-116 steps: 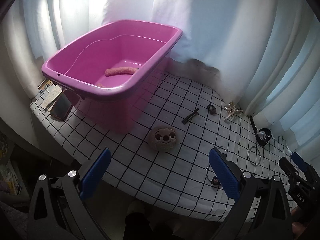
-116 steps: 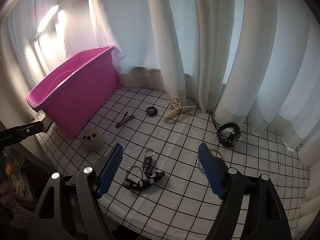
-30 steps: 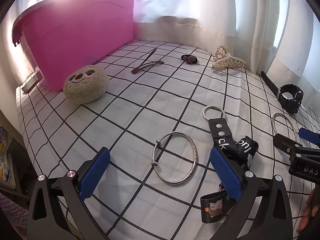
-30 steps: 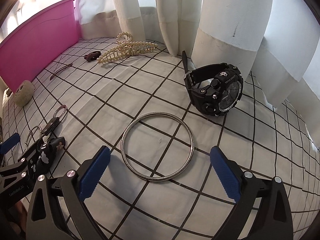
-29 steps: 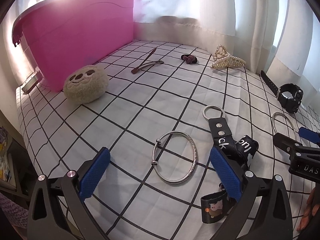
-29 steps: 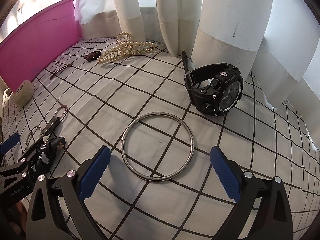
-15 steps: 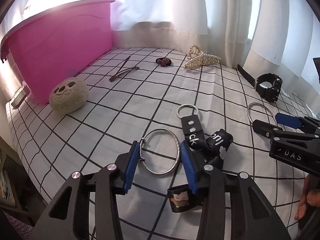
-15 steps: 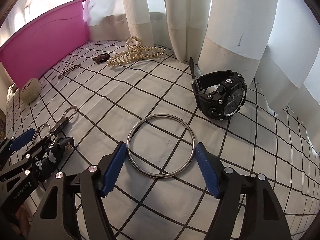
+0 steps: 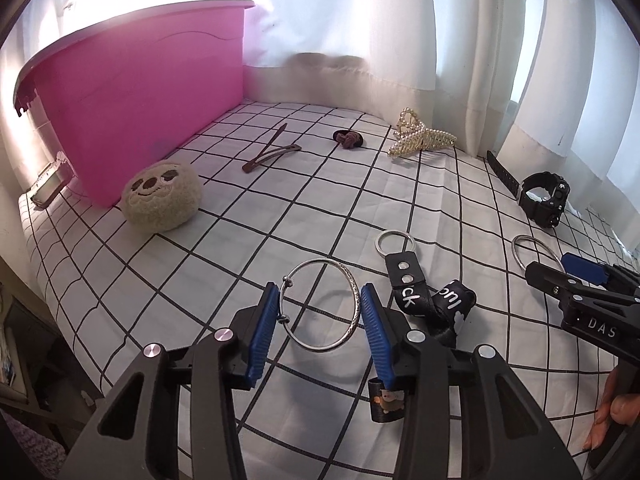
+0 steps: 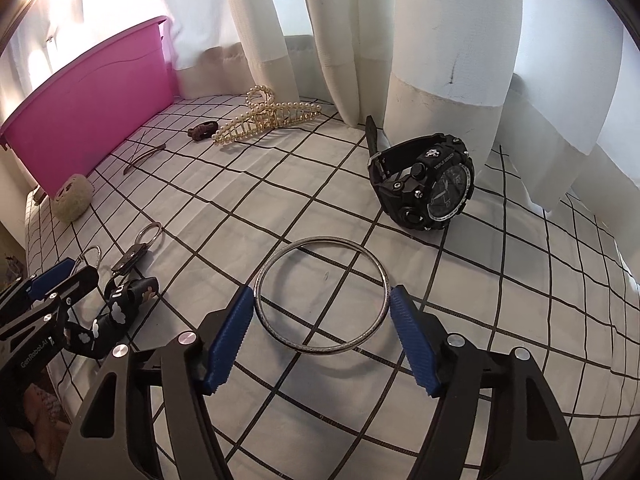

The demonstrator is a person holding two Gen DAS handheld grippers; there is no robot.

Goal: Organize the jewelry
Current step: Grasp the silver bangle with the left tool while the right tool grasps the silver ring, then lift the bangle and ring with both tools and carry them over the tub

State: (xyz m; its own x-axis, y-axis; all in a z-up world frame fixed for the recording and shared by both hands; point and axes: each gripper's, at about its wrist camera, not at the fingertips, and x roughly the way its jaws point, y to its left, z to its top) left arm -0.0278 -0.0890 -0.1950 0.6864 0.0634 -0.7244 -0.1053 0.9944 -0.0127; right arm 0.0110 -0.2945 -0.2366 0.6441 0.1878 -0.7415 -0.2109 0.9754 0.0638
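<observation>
My left gripper [image 9: 320, 322] pinches a beaded silver bangle [image 9: 318, 305], lifted over its shadow. My right gripper [image 10: 322, 334] clamps a plain silver bangle [image 10: 322, 295]; lifted or not, I cannot tell. Both jaws have just been closing. Neither is stowed yet. The pink tub [image 9: 132, 112] waits at ten o'clock. Watch [image 10: 426, 184], pearl claw clip [image 10: 266, 118] and key strap [image 9: 424, 292] remain on the checked cloth [image 9: 248, 216]. The curtains [image 10: 440, 40] crowd twelve o'clock; the cloth's edge drops away at eight.

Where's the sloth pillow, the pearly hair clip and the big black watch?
sloth pillow [image 9: 162, 197]: left wrist view, on its stitched face.
pearly hair clip [image 10: 267, 119]: right wrist view, on its toothed body.
black watch [image 10: 443, 193]: right wrist view, on the dial.
</observation>
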